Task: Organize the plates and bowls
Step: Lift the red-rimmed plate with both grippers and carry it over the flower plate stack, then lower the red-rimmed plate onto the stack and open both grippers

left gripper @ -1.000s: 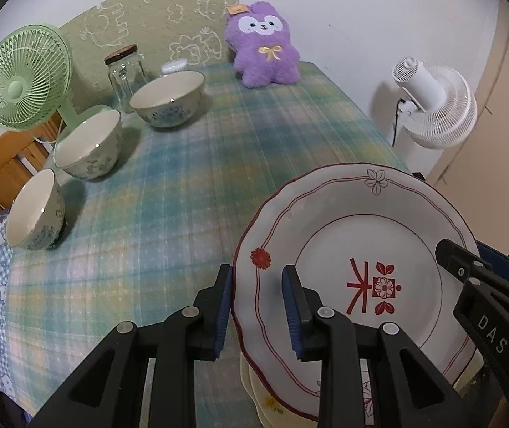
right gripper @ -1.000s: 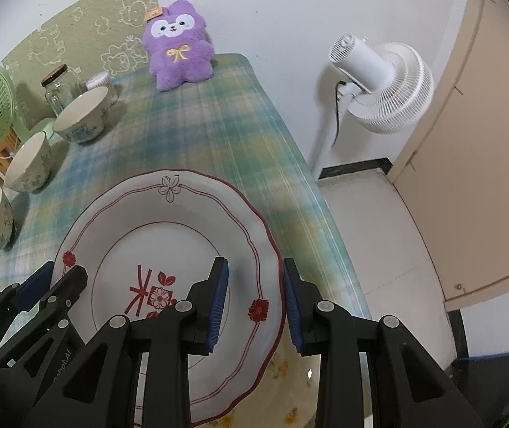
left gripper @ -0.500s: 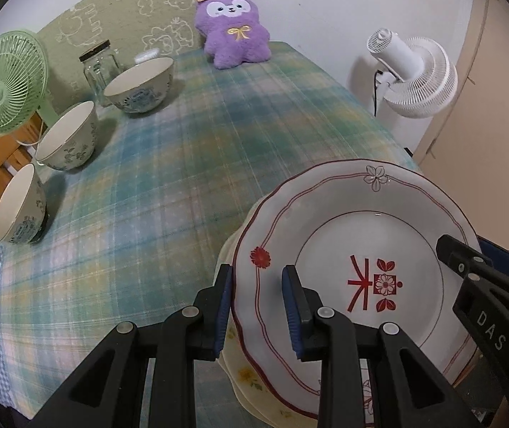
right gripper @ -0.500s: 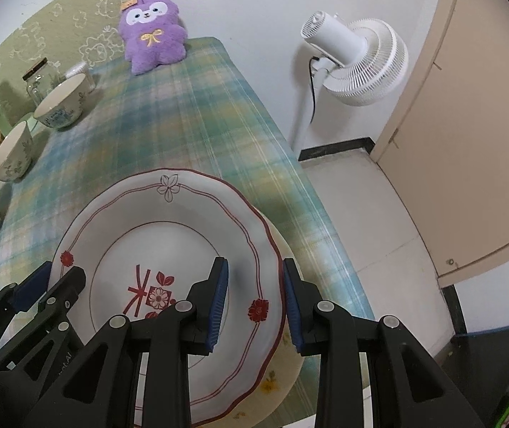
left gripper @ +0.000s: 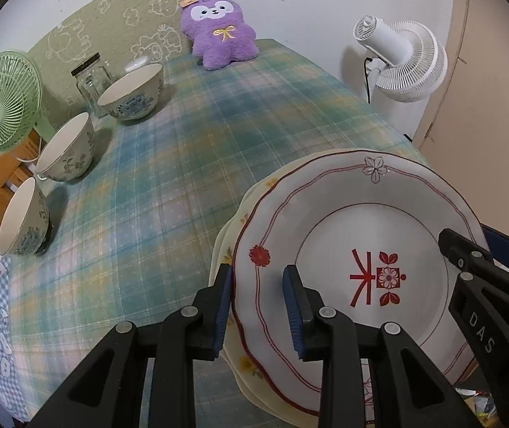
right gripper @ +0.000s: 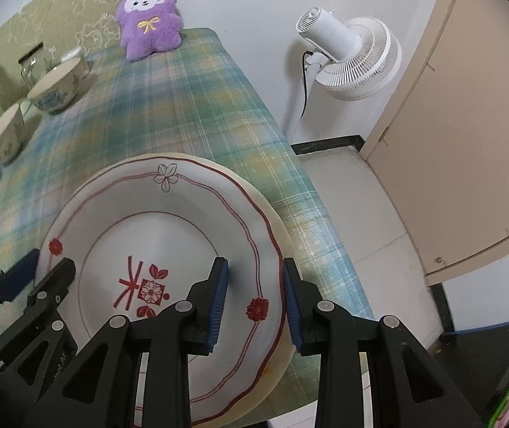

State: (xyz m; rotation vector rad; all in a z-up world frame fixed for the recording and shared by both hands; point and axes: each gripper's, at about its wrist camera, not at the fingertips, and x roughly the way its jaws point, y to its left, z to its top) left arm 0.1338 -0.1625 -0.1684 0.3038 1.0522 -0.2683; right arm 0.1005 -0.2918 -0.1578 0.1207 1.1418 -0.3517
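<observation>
Gripping opposite rims of the red-patterned plate point(left gripper: 354, 249), the left hand-held gripper point(left gripper: 258, 306) and right hand-held gripper point(right gripper: 254, 296) hold it directly over the cream plate point(left gripper: 240, 363) on the worktop point(left gripper: 168, 185); stacking seems underway, next likely needing both grips released evenly.

Glossy glazed ceramic plate point(left gripper: 343, 235) with red print; woven plaid cloth over the bench point(left gripper: 190, 164); fluffy purple plush toy point(left gripper: 218, 28); clear glass jar point(left gripper: 90, 78), its lid perhaps metal; matt black plastic left claw point(left gripper: 258, 299).
</observation>
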